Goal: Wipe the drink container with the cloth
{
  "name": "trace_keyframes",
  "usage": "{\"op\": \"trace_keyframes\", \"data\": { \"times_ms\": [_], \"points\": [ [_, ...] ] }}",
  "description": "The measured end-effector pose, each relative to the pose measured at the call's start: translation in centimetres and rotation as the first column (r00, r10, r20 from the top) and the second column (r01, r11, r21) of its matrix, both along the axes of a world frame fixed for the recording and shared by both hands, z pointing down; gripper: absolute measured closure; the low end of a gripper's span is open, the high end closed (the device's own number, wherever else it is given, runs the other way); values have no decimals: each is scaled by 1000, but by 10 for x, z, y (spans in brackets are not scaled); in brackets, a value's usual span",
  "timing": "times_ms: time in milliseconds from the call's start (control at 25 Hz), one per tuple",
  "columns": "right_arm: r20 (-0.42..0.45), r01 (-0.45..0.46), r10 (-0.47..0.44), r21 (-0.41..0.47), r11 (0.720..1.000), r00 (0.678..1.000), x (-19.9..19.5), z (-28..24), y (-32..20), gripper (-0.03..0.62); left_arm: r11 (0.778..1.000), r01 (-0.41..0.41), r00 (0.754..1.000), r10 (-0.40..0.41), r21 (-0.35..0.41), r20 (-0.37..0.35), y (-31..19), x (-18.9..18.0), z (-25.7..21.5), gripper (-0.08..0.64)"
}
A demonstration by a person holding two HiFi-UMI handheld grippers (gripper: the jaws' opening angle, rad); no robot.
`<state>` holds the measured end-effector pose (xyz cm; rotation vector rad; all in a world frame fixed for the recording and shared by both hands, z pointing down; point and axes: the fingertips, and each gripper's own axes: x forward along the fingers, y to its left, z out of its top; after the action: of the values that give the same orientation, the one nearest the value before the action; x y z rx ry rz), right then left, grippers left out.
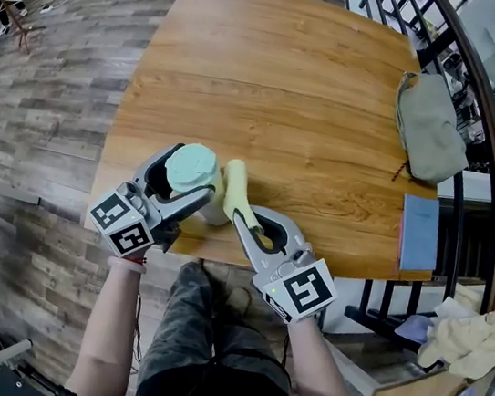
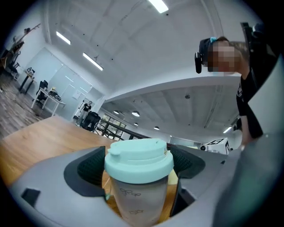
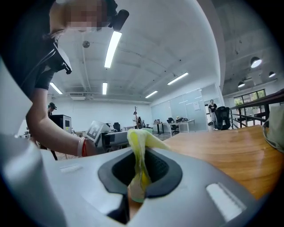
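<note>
A clear drink container (image 1: 197, 180) with a mint-green lid (image 2: 138, 160) sits near the front edge of the wooden table (image 1: 284, 78). My left gripper (image 1: 185, 194) is shut on the container, its jaws clasping the body just under the lid. A pale yellow cloth (image 1: 237, 193) stands bunched up right beside the container, touching its right side. My right gripper (image 1: 246, 222) is shut on the cloth (image 3: 138, 164), which sticks up between the dark pads. In the left gripper view the container (image 2: 137, 195) fills the gap between the jaws.
A grey-green bag (image 1: 431, 126) lies at the table's right edge, with a blue notebook (image 1: 418, 233) nearer the front. A dark railing (image 1: 487, 108) runs along the right. The person's arms and legs are below the table's front edge.
</note>
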<state>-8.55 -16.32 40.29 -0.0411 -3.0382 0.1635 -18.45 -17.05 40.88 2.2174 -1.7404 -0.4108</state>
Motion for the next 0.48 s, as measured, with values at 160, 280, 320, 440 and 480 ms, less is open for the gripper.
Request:
{"op": "trace_keyframes", "data": {
  "times_ms": [160, 280, 320, 440, 480],
  "points": [
    [-50, 51, -50, 18, 999, 997, -21, 2, 5, 568, 998, -47, 996, 49, 30, -72, 1, -11, 3, 121],
    [-92, 82, -78, 39, 996, 993, -39, 1, 9, 568, 996, -70, 989, 75, 47, -124, 1, -20, 5, 121],
    [-109, 94, -88, 51, 994, 990, -44, 2, 10, 568, 996, -76, 987, 82, 53, -141, 1, -23, 6, 121],
    [-164, 132, -112, 115, 985, 980, -59, 5, 13, 568, 994, -87, 977, 98, 66, -190, 1, -32, 9, 121],
    [-183, 142, -114, 147, 979, 977, -64, 6, 14, 568, 994, -90, 974, 102, 68, -202, 1, -34, 10, 121]
  ]
}}
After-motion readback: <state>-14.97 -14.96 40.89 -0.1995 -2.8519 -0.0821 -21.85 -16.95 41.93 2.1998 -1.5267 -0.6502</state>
